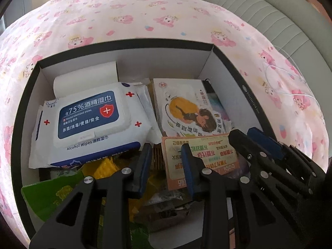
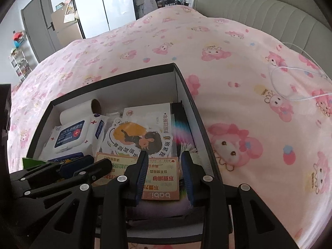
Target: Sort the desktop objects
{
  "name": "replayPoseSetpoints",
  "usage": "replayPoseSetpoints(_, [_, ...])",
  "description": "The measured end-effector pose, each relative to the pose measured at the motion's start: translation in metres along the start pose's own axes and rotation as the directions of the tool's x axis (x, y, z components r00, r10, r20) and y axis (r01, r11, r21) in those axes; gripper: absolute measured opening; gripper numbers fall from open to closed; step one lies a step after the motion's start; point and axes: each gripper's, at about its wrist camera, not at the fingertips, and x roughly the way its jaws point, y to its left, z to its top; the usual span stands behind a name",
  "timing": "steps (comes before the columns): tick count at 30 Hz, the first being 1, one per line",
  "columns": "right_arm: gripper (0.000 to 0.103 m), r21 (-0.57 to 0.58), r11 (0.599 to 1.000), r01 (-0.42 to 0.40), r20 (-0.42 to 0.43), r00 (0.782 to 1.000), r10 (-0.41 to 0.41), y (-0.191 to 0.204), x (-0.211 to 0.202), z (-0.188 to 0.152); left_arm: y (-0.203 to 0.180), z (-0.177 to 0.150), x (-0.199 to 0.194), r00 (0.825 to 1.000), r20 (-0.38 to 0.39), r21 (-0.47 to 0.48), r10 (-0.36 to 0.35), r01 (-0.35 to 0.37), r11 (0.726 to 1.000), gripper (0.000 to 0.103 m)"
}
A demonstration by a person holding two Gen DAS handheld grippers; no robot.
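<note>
A pink cartoon-print bedspread (image 2: 238,66) is spread under everything, and on it a black-rimmed cardboard box (image 1: 225,76) has been set, already crowded. Inside, an alcohol wipes pack (image 1: 89,122) lies at the left over a paper roll (image 1: 87,76), an illustrated card packet (image 1: 186,108) at the right, and an orange printed card (image 2: 161,178) nearest the tools.

The right gripper (image 2: 165,155) is held above that card's right end, jaws partly apart – nothing is seen pinched between the pads. The left gripper (image 1: 167,151) is likewise partly open over the box's middle and is judged empty (its pads touch no item in either view).

The risk lies in the crowding – a closing jaw could catch the packet's edge along with the card, and the two tools, held close together, could be knocked against each other.
</note>
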Motion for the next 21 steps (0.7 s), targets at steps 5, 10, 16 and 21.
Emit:
replayPoseSetpoints(5, [0.033, 0.023, 1.000, -0.013, 0.017, 1.000, 0.013, 0.001, -0.014, 0.011, 0.002, 0.005, -0.027, 0.997, 0.070, -0.002, -0.014, 0.014, 1.000, 0.032])
replayPoseSetpoints(10, [0.046, 0.042, 0.998, -0.037, 0.066, 0.997, 0.034, 0.006, -0.041, 0.027, 0.014, 0.020, -0.074, 0.981, 0.192, -0.035, 0.000, 0.007, 0.999, 0.043])
replayPoseSetpoints(16, [0.046, 0.005, 0.995, -0.098, 0.096, 0.991, 0.097, 0.033, -0.073, 0.044, 0.044, 0.036, -0.132, 0.961, 0.274, -0.099, 0.031, -0.004, 0.995, 0.051])
replayPoseSetpoints(21, [0.046, -0.022, 0.993, -0.118, 0.105, 0.987, 0.120, 0.064, -0.094, 0.053, 0.074, 0.036, -0.166, 0.952, 0.297, -0.164, 0.071, -0.022, 0.986, 0.051])
